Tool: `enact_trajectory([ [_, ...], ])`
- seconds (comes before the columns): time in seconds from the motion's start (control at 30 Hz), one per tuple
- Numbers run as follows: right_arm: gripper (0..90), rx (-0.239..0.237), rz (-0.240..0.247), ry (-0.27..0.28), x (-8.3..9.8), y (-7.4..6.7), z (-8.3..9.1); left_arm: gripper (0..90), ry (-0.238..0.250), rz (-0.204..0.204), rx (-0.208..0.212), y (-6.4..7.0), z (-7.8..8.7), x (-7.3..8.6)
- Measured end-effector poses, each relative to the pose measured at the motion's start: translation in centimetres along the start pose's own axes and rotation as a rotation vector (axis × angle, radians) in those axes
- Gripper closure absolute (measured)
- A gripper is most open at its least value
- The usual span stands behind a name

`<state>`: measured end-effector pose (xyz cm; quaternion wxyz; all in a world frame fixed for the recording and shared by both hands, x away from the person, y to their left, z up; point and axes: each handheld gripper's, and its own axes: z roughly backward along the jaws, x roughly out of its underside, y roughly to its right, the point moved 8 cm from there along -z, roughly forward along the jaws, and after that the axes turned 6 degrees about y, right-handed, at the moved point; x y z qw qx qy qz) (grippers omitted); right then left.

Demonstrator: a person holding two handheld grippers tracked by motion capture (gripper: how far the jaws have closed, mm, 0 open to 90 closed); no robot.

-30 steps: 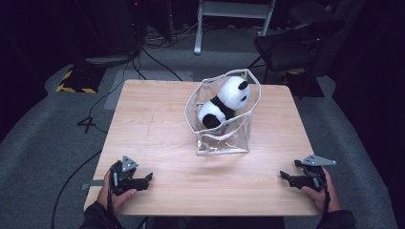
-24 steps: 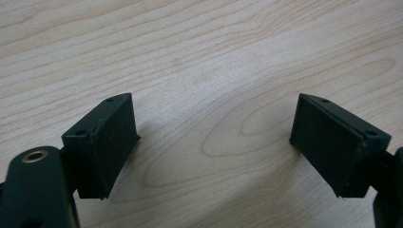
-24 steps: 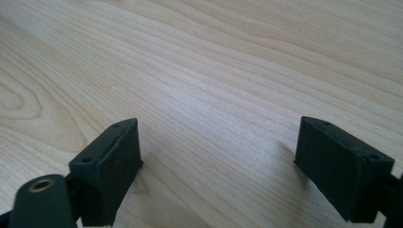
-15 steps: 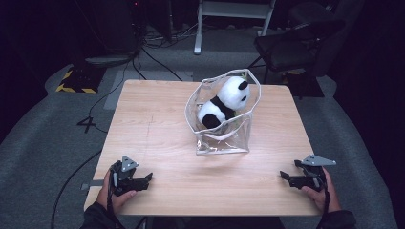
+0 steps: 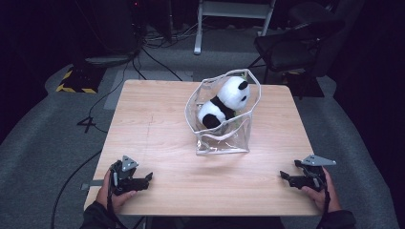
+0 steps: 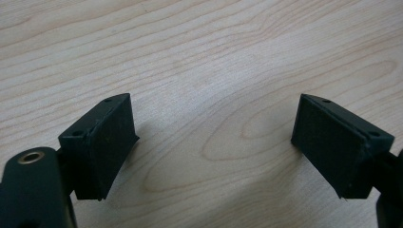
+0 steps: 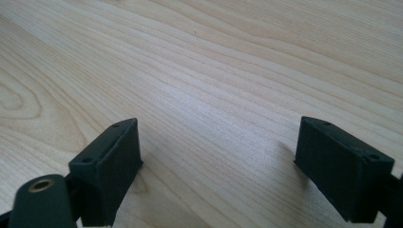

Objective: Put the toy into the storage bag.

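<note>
Near the table (image 5: pixel 157 124) edge, both grippers gape; panda (image 5: pixel 224 102) bagged.

Both hands rest low at the near edge of the table (image 5: pixel 157 124), well apart. The left gripper (image 5: pixel 143 180) at its near left corner and the right gripper (image 5: pixel 285 178) at its near right corner point inward, jaws spread with nothing between them.

A black chair (image 5: pixel 296 45) is standing beyond the wooden table's (image 5: pixel 157 124) far right corner, while cables (image 5: pixel 157 40) are trailing across the grey floor (image 5: pixel 43 143) behind its far edge.
</note>
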<state>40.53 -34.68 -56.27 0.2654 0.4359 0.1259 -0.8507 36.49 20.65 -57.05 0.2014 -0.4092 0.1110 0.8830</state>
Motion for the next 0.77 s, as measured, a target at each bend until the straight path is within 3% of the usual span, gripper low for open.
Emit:
enact_trajectory([
  [0.77,15.4,0.000,0.001,0.000,0.03,0.00,0.03,12.7,-0.005,0.009,-0.014,-0.24,-0.27,-0.19],
])
